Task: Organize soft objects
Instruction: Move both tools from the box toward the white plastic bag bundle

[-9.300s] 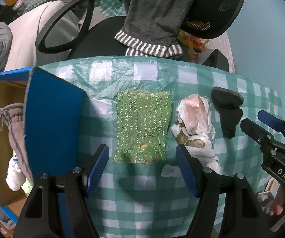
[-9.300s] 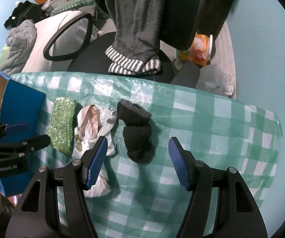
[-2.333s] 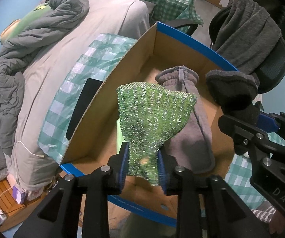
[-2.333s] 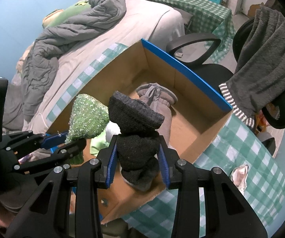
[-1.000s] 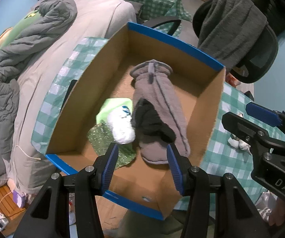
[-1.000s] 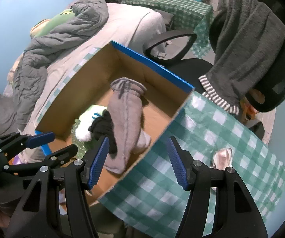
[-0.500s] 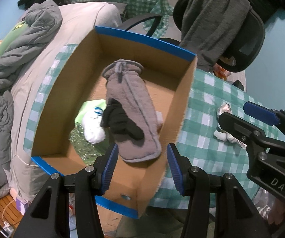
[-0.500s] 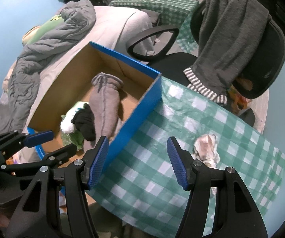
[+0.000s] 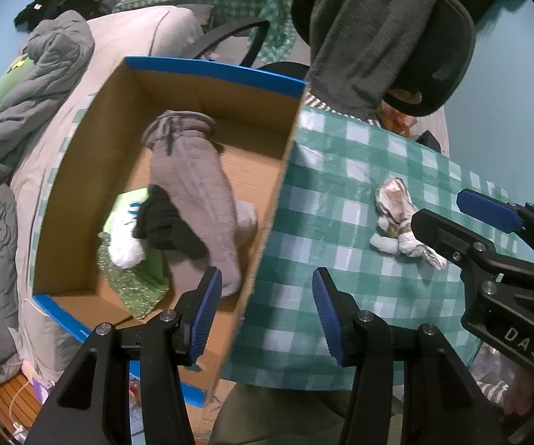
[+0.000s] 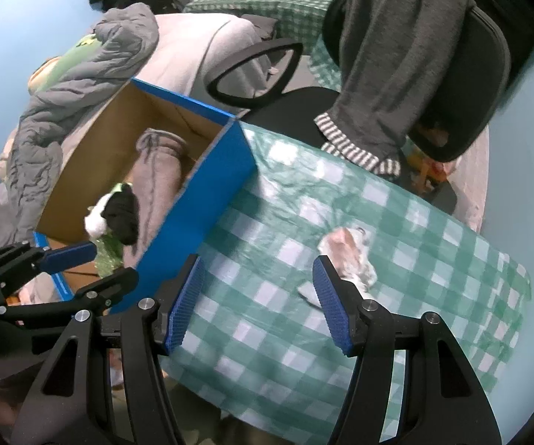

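— Cloth (image 9: 400,222): are either tongs grasping it?
— No. The left gripper (image 9: 263,300) and right gripper (image 10: 255,298) are both hanging released, empty. It's lying crumpled on the checked table (image 10: 433,259), by the right gripper.
— And the box (image 9: 267,193)?
— It's sitting left of the table, holding a grey sock (image 9: 196,189), black sock (image 9: 163,222) and green cloth (image 9: 137,289).

Matt cardboard box (image 9: 177,85), glossy tablecloth (image 9: 341,193)
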Motion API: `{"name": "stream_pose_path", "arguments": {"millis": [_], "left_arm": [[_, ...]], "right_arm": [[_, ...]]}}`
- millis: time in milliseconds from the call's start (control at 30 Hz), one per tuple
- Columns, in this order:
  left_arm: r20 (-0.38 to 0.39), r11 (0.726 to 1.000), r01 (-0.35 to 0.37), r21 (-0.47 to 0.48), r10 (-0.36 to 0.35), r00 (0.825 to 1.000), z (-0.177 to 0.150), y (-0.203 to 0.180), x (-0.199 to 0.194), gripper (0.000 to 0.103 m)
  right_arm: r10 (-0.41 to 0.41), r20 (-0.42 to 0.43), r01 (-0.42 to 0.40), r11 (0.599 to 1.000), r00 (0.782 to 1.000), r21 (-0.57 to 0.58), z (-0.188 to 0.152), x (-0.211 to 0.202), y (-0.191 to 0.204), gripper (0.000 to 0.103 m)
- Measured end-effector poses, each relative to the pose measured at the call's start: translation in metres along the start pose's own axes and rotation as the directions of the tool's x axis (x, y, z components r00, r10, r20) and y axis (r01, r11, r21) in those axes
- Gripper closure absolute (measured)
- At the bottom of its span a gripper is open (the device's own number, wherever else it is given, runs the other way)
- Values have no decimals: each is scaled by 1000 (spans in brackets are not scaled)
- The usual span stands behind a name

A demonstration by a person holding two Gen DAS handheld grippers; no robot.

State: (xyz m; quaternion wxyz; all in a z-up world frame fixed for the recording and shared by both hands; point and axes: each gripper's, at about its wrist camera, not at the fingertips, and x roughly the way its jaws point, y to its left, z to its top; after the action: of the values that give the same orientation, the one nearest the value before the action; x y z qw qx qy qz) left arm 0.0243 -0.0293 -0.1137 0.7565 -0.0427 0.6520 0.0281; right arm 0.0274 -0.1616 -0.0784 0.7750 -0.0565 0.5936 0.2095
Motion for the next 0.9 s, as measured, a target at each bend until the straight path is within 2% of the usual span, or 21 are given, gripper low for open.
{"name": "stream_pose_path", "arguments": {"millis": [300, 567, 900], "left_arm": [[-28, 998, -7, 70, 9, 1000, 2, -39, 18, 51], [-55, 990, -23, 140, 31, 998, 7, -73, 42, 51], [-112, 990, -7, 141, 23, 993, 13, -86, 71, 51]], "right_arm": [[-31, -37, 32, 999, 999, 40, -20, 9, -43, 41], [-24, -74, 29, 998, 997, 61, -35, 30, -72, 41], [6, -112, 3, 997, 994, 76, -39, 60, -96, 41]]}}
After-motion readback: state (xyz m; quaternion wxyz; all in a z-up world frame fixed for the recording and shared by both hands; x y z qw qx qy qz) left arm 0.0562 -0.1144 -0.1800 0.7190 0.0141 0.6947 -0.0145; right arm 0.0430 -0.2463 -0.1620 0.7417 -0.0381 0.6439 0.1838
